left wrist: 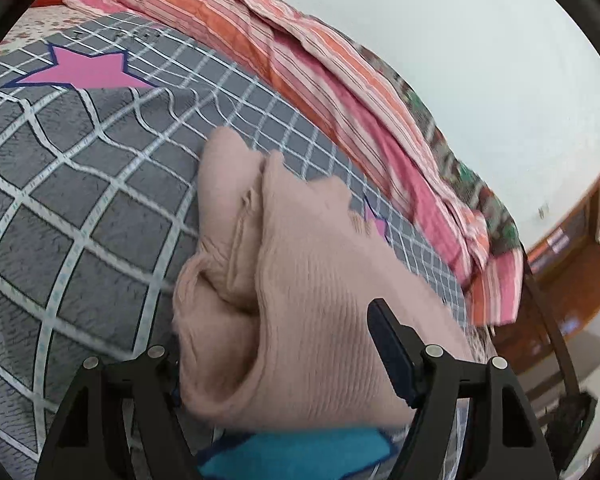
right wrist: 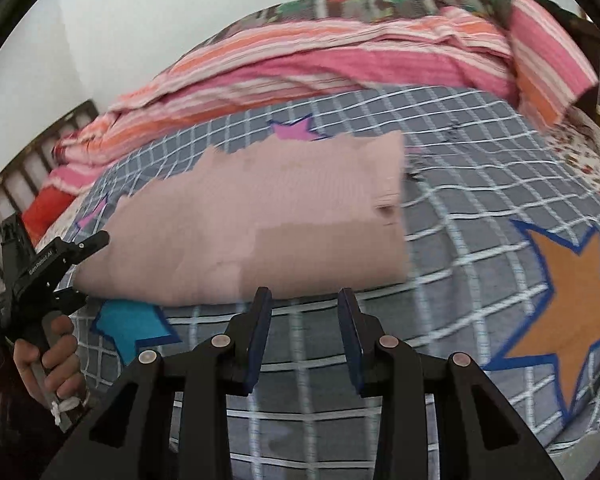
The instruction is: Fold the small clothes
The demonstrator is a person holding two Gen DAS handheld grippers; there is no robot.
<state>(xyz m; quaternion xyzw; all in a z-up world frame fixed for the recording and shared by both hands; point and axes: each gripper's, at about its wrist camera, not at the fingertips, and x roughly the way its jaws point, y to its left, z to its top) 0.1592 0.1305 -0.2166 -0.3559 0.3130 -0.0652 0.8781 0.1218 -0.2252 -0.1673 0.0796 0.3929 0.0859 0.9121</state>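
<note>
The pink garment (right wrist: 260, 220) is lying on the bed (right wrist: 460, 216) looking partly folded; final folds seem left. The left claw (right wrist: 74, 272) is sitting spread around its near edge, not pinching. The right claw (right wrist: 304, 316) is hovering spread, empty, just beside it.

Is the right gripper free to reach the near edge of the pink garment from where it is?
Probably yes. The right gripper is open and empty, and the pink garment edge lies just past its fingertips with only bare bedspread between.
</note>
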